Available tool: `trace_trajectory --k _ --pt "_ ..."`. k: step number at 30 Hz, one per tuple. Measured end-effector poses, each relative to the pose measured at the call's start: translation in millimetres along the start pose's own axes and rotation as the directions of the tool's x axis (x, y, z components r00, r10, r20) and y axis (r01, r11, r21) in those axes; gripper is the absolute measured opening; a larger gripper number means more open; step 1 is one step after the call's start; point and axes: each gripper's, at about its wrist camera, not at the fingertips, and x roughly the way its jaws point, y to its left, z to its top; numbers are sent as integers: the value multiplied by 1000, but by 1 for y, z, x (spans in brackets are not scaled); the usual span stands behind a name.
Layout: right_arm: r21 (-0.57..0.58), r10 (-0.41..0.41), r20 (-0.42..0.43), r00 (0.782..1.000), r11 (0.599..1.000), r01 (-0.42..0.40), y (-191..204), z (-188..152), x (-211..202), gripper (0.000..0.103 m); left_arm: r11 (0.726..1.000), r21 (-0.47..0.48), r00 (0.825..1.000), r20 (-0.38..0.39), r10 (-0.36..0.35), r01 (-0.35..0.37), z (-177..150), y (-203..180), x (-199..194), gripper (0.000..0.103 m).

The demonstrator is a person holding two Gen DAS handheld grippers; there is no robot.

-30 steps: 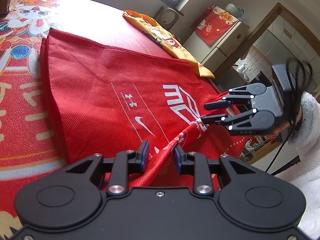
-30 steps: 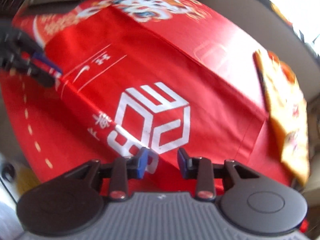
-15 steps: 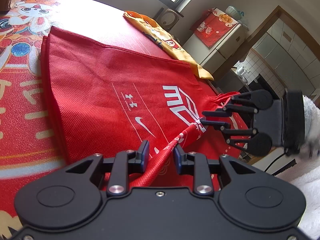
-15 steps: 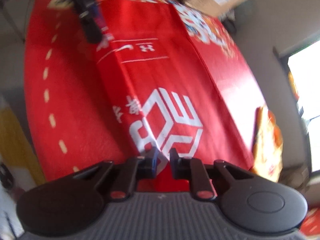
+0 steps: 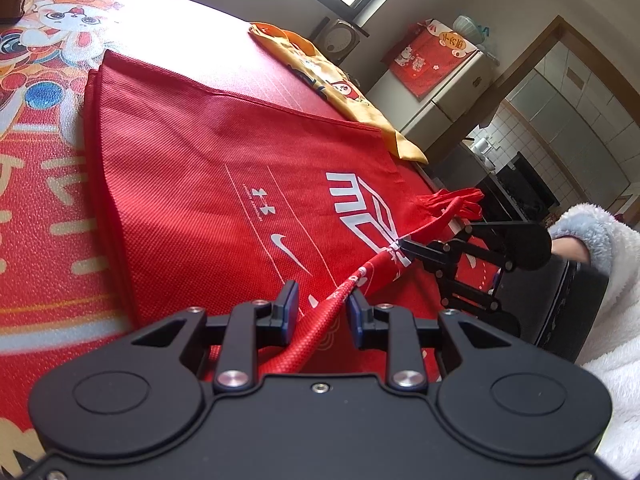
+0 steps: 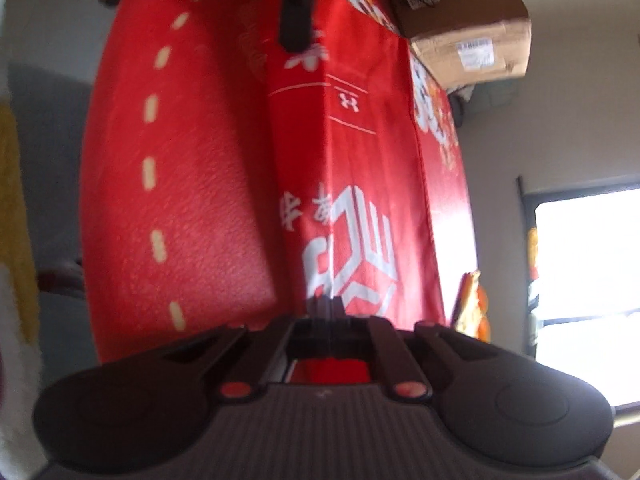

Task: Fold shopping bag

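Note:
The red shopping bag (image 5: 208, 184) lies flat on the red patterned tablecloth (image 5: 36, 184); its white logo (image 6: 352, 256) shows in the right wrist view. One red handle strap (image 5: 360, 276) runs taut across the bag's near edge. My left gripper (image 5: 322, 304) is open, the strap passing between its fingers with a gap on each side. My right gripper (image 5: 402, 245), rolled onto its side, is shut on the strap farther along. In its own view the right gripper (image 6: 326, 302) has its tips pressed together at the bag's edge. The left gripper (image 6: 298, 20) shows dark and blurred at the top.
A yellow bag (image 5: 332, 80) lies along the table's far edge. A cardboard box (image 6: 460, 20) stands on the table's far end in the right wrist view. A fridge with a red cover (image 5: 436, 60) and a doorway are beyond. A fleecy white sleeve (image 5: 608, 272) is at right.
The right gripper has closed on the strap, rolled onto its side and sunk toward the bag's edge. The left gripper and the bag have stayed put.

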Motion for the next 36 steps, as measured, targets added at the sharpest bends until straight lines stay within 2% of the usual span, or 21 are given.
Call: trace_trajectory --k 2,10,13,17,21,22,24,26,31,33,36 --pt "26 -14 -1 1000 1000 14 1 1 1 5 1000 2 1000 2 2 -2 0 0 0 28" --pt "119 64 22 998 991 -66 -19 -2 4 5 1000 -10 1000 2 11 -11 0 -1 0 28" --pt "129 70 29 997 989 -74 -18 -3 3 5 1000 -4 1000 13 18 -18 -1 -4 0 30" --pt "150 78 33 996 985 -82 -19 -4 2 5 1000 -2 999 42 29 -29 -3 -8 -1 44" --pt "159 81 34 996 984 -86 -20 -5 2 5 997 22 996 59 68 -69 -3 -15 -1 46" --pt "159 80 35 996 984 -85 -19 -6 1 5 996 29 995 66 79 -81 -3 -16 -2 47" --pt "162 78 35 996 983 -83 -18 -7 0 5 992 46 990 94 109 -114 -3 -19 -6 55" --pt "167 79 34 996 982 -83 -19 -7 0 5 990 57 985 126 121 -129 -4 -19 -12 55" --pt "169 86 33 996 981 -90 -20 -8 0 5 993 35 975 193 106 -115 -6 -13 -24 55" --pt "170 88 34 996 981 -92 -20 -8 0 5 991 57 968 225 108 -123 -8 -15 -30 52" --pt "167 90 34 995 981 -94 -20 -9 -1 5 967 185 956 266 120 -173 -14 -32 -38 50"
